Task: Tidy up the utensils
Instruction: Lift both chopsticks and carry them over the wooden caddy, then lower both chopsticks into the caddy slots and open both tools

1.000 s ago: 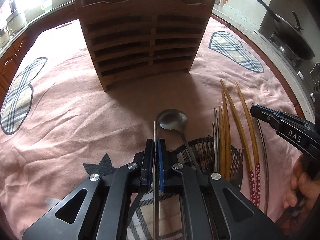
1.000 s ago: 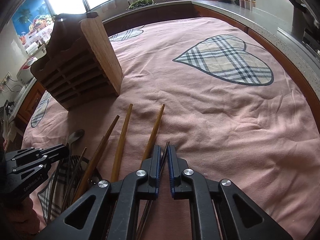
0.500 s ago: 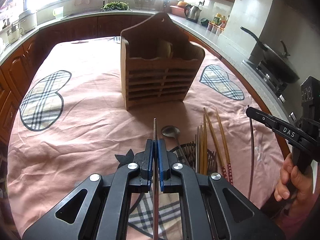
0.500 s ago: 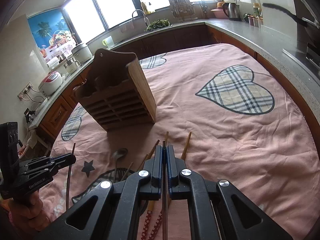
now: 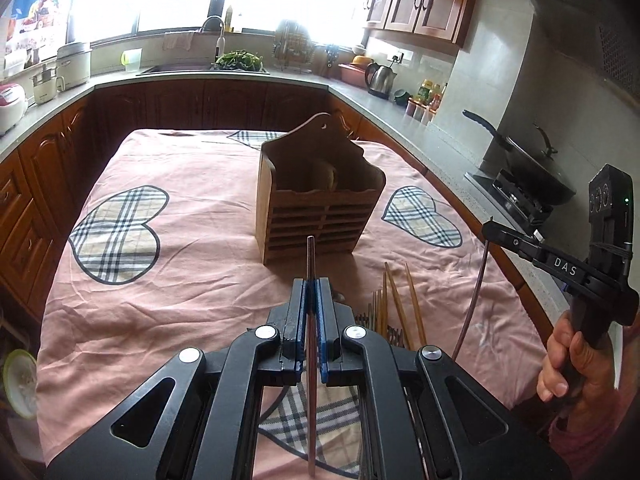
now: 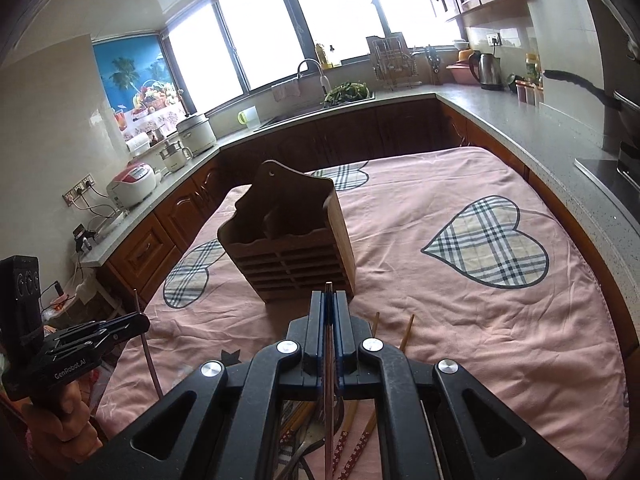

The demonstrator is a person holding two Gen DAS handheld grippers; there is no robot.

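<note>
Both claws have lifted up off the table. The left claw (image 5: 311, 304) is clamped on a thin metal chopstick (image 5: 310, 256), and the right claw (image 6: 329, 312) on another thin metal chopstick (image 6: 328, 340). The brown slatted wooden holder (image 5: 320, 216) waits ahead of both. Only the right view shows red-ended chopsticks (image 6: 352, 444) under the claw.

Lit by daylight flooding through the kitchen windows (image 6: 320, 36), blown out to pure white in both views. Softly shadowed on the near face of the wooden utensil holder (image 5: 320, 216) and the pink tablecloth (image 5: 180, 280) before it. Heavily bowed by fisheye distortion, with counters curving and black vignetting at corners. Sharp centrally, slightly smeared toward the edges.
</note>
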